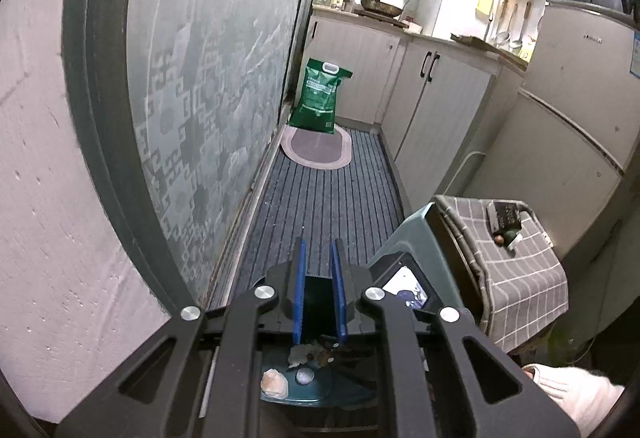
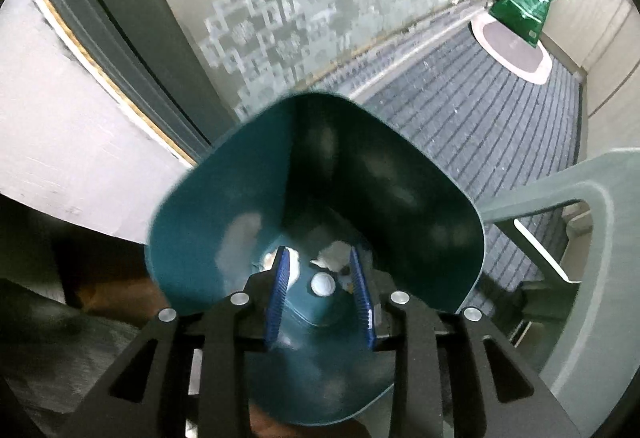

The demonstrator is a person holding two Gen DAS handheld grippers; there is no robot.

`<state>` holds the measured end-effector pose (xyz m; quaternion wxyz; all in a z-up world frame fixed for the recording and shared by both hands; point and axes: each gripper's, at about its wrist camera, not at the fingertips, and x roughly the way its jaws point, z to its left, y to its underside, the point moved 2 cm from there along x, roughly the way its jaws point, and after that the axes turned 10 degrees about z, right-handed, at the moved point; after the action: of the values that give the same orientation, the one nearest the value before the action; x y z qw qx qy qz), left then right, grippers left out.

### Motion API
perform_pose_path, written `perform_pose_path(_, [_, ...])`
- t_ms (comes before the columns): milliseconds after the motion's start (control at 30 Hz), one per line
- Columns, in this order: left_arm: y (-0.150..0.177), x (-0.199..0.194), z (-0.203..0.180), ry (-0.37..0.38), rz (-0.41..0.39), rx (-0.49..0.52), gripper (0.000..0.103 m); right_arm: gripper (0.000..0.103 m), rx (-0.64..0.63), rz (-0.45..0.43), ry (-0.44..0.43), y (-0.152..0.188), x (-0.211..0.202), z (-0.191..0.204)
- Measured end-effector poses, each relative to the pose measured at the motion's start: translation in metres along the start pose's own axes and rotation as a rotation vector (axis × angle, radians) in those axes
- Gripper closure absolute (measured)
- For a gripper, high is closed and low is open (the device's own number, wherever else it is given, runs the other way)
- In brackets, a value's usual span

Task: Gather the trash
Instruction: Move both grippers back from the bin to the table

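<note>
Gathering Scraps in a Teal Bin

Holding the bin tilted above the floor, mouth up towards the right wrist camera, edges blurred. Lying on its bottom: torn white paper and a white round disc; seen from the left wrist as well, with a crumpled pale wad and some brown bits beside the disc.

Pinching a dark teal part of the bin wall with the left gripper, blue pads close together and the teal filling the narrow gap between them. Pointing forward and moderately down along the kitchen floor.

Hanging the right gripper over the bin's mouth, aimed steeply down into it, fingers spread, with nothing between the pads and only the bin's bottom behind them.

Showing a pale sleeve at the near right edge of the left view.

Running far along the floor: a dark striped mat, then an oval rug with a green sack standing on its far end. Closing in on the left: a frosted patterned glass door. Lining the right: pale cabinets with a pan on the counter, then a fridge. Crowding the near right: a checked cloth draped over something boxy, and a grey plastic chair just beside the bin.
</note>
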<state>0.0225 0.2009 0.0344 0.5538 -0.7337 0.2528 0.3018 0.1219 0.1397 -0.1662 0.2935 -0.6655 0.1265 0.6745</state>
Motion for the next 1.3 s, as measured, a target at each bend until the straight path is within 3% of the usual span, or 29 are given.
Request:
perform_pose_path(367, [-0.017, -0.015, -0.033, 0.026, -0.068, 0.009, 0.066, 0.063, 0.023, -0.247, -0.048, 0.006, -0.104, -0.011])
perform_pose_path(600, [-0.023, -0.007, -0.063, 0.057, -0.075, 0.033, 0.057, 0.052, 0.103, -0.372, 0.014, 0.029, -0.156, -0.059])
perform_pose_path(733, [-0.024, 0.008, -0.084, 0.07, -0.053, 0.063, 0.053, 0.046, 0.159, -0.399, 0.054, 0.047, -0.172, -0.094])
perform_pose_path(967, [-0.021, 0.033, -0.118, 0.103, -0.014, 0.113, 0.05, 0.043, 0.266, -0.419, 0.115, 0.085, -0.191, -0.151])
perform_pose_path(1300, [-0.016, 0.062, -0.159, 0.134, 0.04, 0.164, 0.049, 0.043, 0.335, -0.379, 0.191, 0.123, -0.18, -0.202])
